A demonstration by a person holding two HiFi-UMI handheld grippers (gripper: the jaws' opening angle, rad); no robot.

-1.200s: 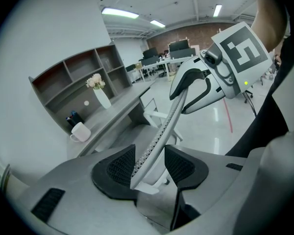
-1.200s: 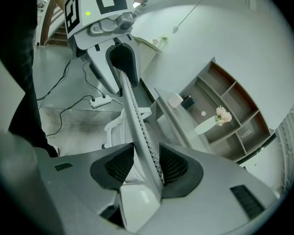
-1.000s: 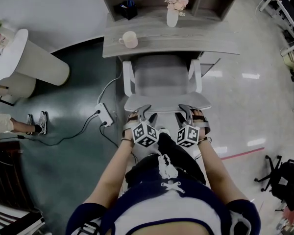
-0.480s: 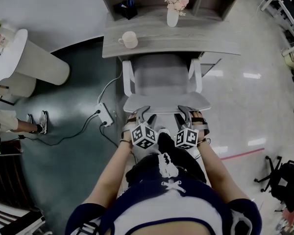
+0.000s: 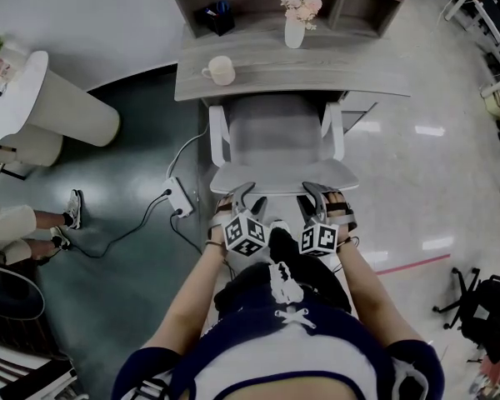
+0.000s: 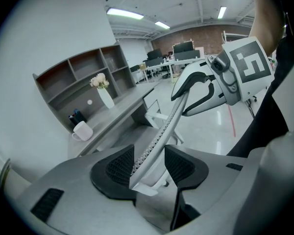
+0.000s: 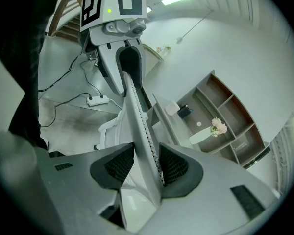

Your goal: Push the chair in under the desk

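The white mesh chair stands with its seat partly under the grey wooden desk, its backrest toward me. My left gripper and right gripper sit side by side on the backrest's top edge. In the left gripper view the backrest edge runs between the pads of the left gripper, which are closed on it. The right gripper view shows the same edge clamped between the pads of the right gripper.
A mug and a vase of flowers stand on the desk below open shelves. A power strip with cables lies on the floor left of the chair. A person's legs and a white round table are at the left.
The grippers and the chair stay almost where they were. The person at the left edge has shifted their legs.
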